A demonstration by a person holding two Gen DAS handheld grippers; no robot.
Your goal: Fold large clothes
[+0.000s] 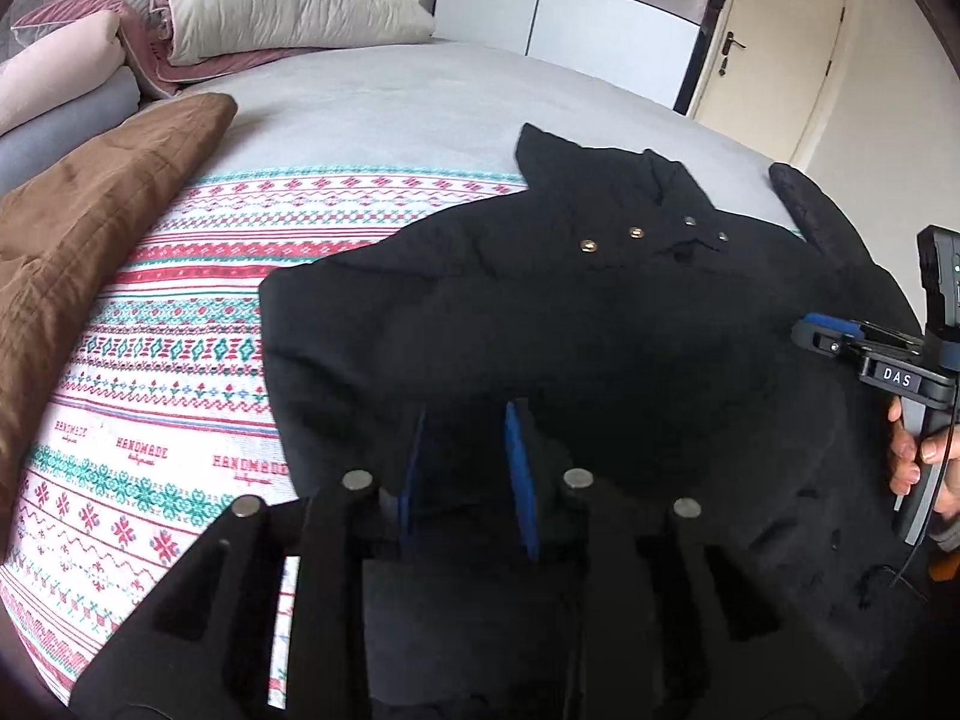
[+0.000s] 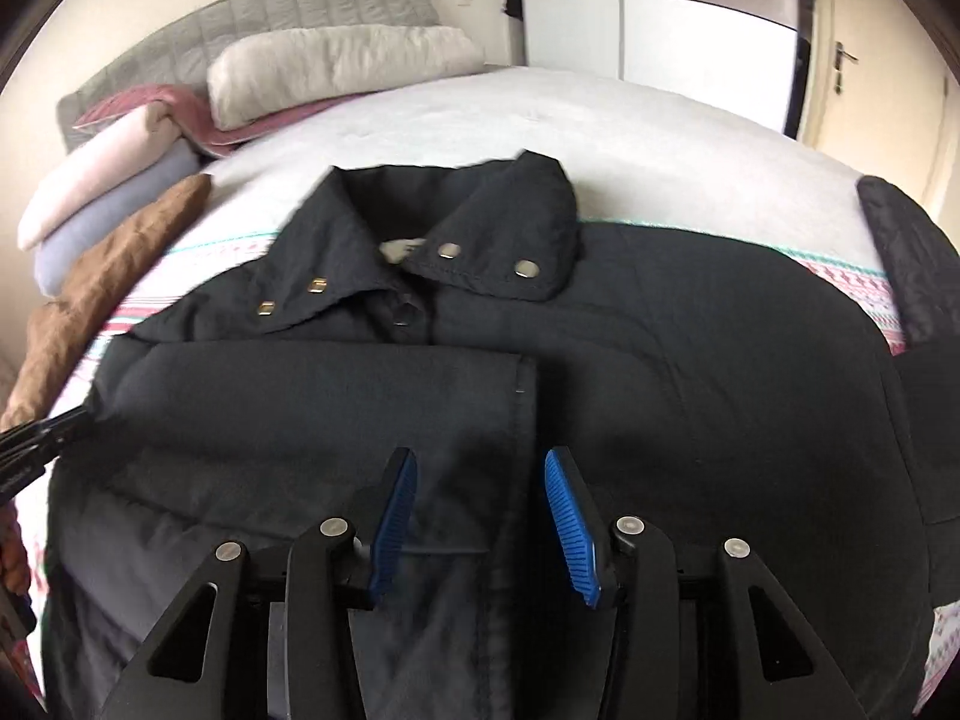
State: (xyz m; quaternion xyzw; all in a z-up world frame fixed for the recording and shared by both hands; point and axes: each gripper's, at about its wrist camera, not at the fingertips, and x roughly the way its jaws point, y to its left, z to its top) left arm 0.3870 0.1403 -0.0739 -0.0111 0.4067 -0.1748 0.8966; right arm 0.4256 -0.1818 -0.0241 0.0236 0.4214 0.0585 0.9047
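A black jacket (image 1: 600, 324) with metal snaps lies flat on the patterned bedspread (image 1: 150, 408), collar toward the headboard. In the right wrist view the jacket (image 2: 690, 372) has one sleeve (image 2: 312, 402) folded across its front. My left gripper (image 1: 465, 420) hovers over the jacket's lower left part with its blue pads apart and nothing between them. My right gripper (image 2: 480, 468) is open just above the cuff end of the folded sleeve. The right gripper also shows in the left wrist view (image 1: 807, 330), held by a hand. The left gripper's tip shows at the right wrist view's left edge (image 2: 66, 426).
A brown quilted cover (image 1: 90, 240) lies left of the jacket. Folded blankets (image 2: 102, 180) and a pillow (image 1: 288, 12) are stacked by the grey headboard (image 2: 258, 18). A wardrobe (image 1: 570, 12) and a door (image 1: 774, 48) stand beyond the bed.
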